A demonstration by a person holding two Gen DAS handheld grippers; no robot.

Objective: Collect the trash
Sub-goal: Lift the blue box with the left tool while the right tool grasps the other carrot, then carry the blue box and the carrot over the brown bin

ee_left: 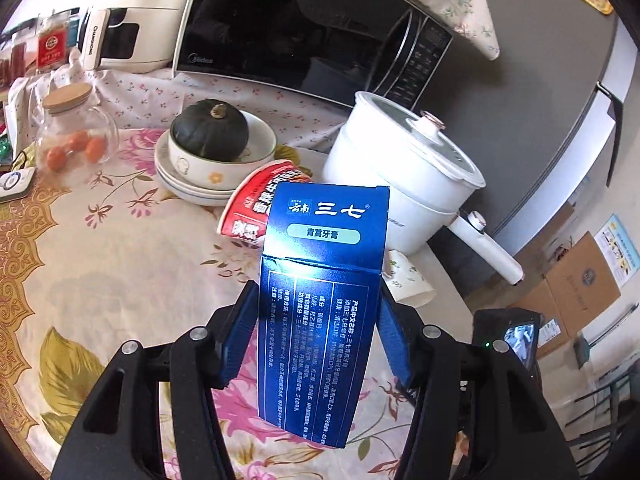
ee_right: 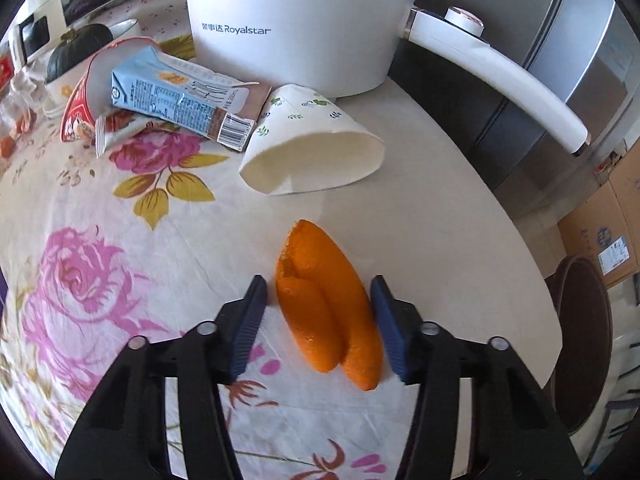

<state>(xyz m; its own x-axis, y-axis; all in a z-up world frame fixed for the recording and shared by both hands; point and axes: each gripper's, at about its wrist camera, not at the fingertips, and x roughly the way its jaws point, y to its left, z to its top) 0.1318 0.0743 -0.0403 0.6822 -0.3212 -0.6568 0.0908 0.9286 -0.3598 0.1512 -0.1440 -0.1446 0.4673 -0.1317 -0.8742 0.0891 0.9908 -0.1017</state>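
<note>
"三七" and "青蒿牙膏" read on blue toothpaste box (ee_left: 320, 280); "Royalstar" on white electric pot (ee_right: 296, 28); "Midea" on microwave (ee_left: 304, 28); "CHANGHONG" on white appliance (ee_left: 128, 36).

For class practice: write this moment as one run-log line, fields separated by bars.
left tongs: shut on blue toothpaste box | right tongs: open around orange peel | table: crushed paper cup

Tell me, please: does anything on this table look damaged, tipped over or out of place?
Yes. A paper cup lies on its side, squashed flat, by the white pot. A milk carton lies crumpled against a tipped noodle cup. Orange peel lies on the tablecloth.
</note>
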